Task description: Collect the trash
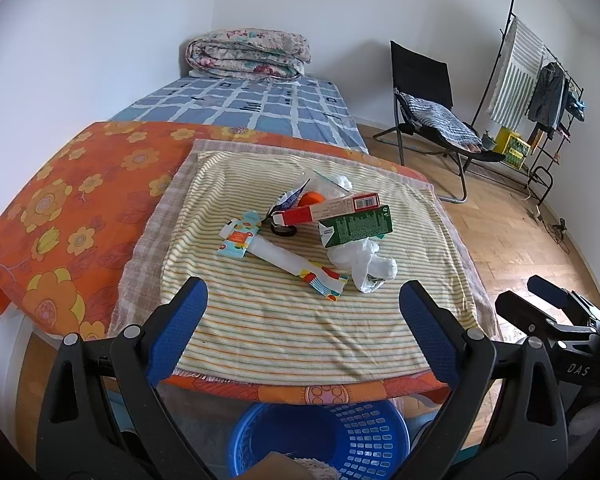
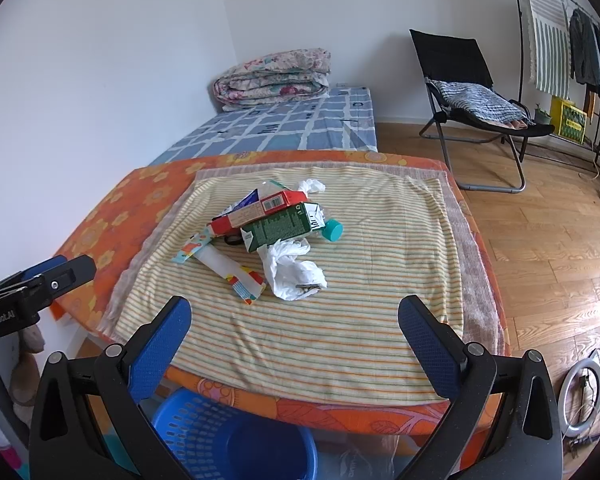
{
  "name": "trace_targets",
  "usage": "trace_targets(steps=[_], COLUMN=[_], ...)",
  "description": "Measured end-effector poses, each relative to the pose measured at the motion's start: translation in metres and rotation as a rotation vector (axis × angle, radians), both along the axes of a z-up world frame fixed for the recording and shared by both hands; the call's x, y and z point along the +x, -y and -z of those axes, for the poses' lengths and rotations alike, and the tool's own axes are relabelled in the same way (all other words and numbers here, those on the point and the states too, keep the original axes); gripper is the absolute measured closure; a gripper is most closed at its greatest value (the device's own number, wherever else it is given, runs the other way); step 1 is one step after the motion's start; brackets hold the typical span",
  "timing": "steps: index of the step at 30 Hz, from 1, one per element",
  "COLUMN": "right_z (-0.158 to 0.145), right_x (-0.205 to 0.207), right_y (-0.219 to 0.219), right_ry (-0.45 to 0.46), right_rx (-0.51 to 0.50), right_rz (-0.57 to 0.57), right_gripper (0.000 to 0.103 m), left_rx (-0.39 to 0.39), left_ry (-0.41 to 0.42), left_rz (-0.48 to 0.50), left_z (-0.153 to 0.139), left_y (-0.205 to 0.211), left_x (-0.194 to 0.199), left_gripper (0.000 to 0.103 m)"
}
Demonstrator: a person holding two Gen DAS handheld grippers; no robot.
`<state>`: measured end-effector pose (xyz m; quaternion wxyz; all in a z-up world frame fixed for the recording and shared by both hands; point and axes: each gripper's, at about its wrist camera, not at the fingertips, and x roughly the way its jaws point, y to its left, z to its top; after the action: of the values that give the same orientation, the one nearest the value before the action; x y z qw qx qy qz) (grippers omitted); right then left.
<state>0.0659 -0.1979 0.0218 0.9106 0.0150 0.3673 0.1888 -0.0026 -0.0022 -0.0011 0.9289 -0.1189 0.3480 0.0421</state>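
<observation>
Left gripper [image 1: 302, 304] hovers over the near edge of the bed, jaws spread wide, nothing between its blue textured pads [image 1: 180, 328]. Ahead, the trash sits heaped mid-way on a soft yellow striped cloth [image 1: 284, 344], itself laid over an orange flowered sheet [image 1: 56, 208]. Leftmost in the pile lies a flat, colourful patterned wrapper [image 1: 240, 240], with a white rolled paper tube [image 1: 280, 258] slanting across it. Next a long red carton [image 1: 328, 208] is propped on a green rectangular carton [image 1: 356, 226]; below them, a crumpled white plastic bag [image 1: 364, 266]. At the pile's right side, a teal cap [image 2: 333, 230] pokes out. Right gripper [image 2: 294, 306] is equally wide and empty. Beneath the bed edge stands a blue perforated plastic basket [image 1: 360, 440]. Farther off, a rolled floral quilt [image 1: 248, 54], then a black folding chair [image 1: 424, 92] and a clothes rack [image 1: 540, 80] on wood flooring.
</observation>
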Motion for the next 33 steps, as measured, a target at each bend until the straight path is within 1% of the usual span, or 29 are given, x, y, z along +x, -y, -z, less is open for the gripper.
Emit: trace_targets(steps=[33], right_z=[0.0035], right_x=[0.0015], right_y=[0.0010], right_ry=[-0.019], right_rx=[0.011], right_rz=[-0.005], right_gripper=[0.000], left_rx=[0.007], left_ry=[0.006], left_rz=[-0.003], left_z=[-0.0013], left_y=[-0.0018], left_x=[-0.0018], left_gripper=[0.005])
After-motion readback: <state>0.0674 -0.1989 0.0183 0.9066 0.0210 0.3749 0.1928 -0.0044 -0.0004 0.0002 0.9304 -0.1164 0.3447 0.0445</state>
